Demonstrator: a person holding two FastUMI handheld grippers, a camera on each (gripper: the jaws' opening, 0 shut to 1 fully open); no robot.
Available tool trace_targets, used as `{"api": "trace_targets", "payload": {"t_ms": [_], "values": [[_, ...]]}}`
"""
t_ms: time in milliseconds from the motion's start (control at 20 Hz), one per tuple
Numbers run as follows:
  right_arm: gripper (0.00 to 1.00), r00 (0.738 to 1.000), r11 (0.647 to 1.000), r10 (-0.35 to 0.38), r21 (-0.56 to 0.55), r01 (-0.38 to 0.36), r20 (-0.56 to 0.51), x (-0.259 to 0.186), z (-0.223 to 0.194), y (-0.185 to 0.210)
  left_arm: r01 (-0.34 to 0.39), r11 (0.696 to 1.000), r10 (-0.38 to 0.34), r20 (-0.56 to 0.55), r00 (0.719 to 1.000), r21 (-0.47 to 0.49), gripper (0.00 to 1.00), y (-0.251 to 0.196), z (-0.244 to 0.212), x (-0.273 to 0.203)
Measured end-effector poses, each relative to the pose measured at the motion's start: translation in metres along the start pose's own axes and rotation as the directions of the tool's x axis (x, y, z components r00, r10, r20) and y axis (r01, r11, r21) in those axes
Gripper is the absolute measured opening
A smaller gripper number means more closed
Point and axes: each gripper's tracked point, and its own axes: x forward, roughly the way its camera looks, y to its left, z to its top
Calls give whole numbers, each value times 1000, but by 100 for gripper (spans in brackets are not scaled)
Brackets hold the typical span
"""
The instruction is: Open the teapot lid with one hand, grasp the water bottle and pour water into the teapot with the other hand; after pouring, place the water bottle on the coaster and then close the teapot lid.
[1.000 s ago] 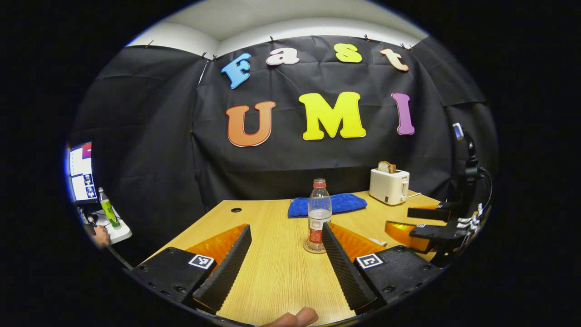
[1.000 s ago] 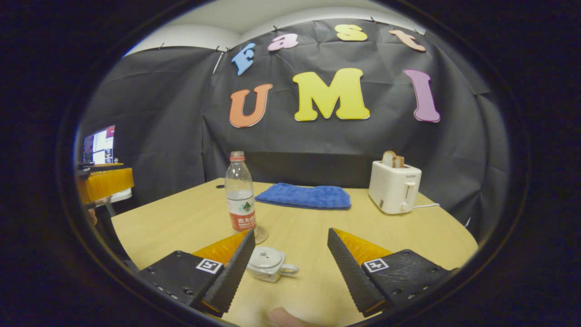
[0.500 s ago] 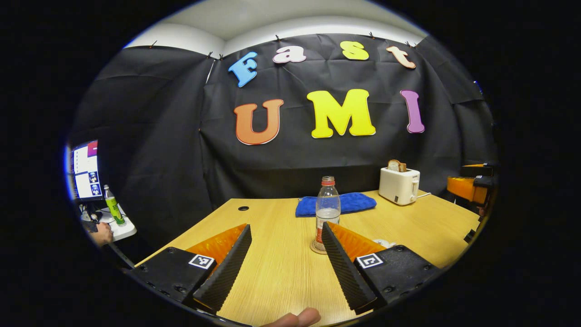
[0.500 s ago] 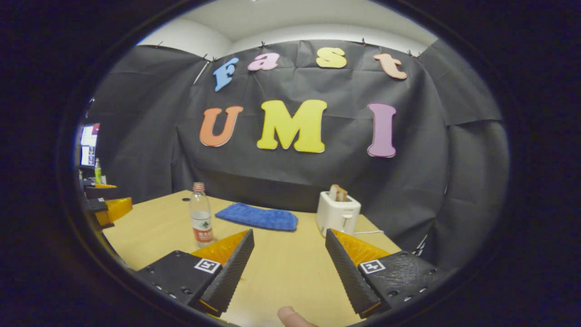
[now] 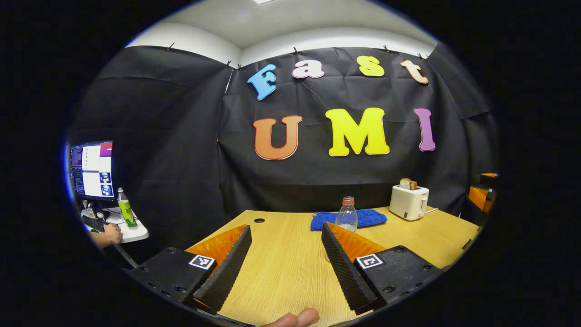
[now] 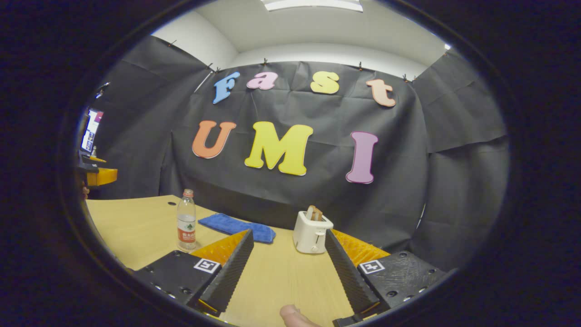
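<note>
I hold my left gripper [image 5: 287,247] and my right gripper [image 6: 288,252] above the counter [image 5: 281,268], both with fingers spread and nothing between them. The water bottle [image 6: 186,220] stands upright on the counter, just left of the blue towel [image 6: 236,225], with the toaster [image 6: 311,230] farther right of it

On the table [image 6: 272,277]: one clear bottle [image 6: 186,221], one blue towel [image 6: 236,226], one toaster [image 6: 311,232]. Off to the side: one monitor [image 5: 91,170], one green bottle [image 5: 125,214].

Both hand-held grippers [image 5: 286,245] [image 6: 288,250] agape, empty
</note>
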Motion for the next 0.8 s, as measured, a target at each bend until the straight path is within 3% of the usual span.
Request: {"api": "trace_targets", "payload": {"t_ms": [300, 550, 800], "values": [[97, 1000, 996, -18, 86, 20, -21, -2, -2, -2, 54, 998, -54, -15, 998, 15, 98, -30, -5, -3], [95, 995, 982, 77, 179, -65, -62, -5, -10, 17, 95, 995, -95, -18, 995, 41, 98, -50, -7, -8], [95, 995, 979, 46, 204, -28, -85, 1, -17, 10, 92, 995, -91, -23, 996, 40, 100, -51, -9, -4]]}}
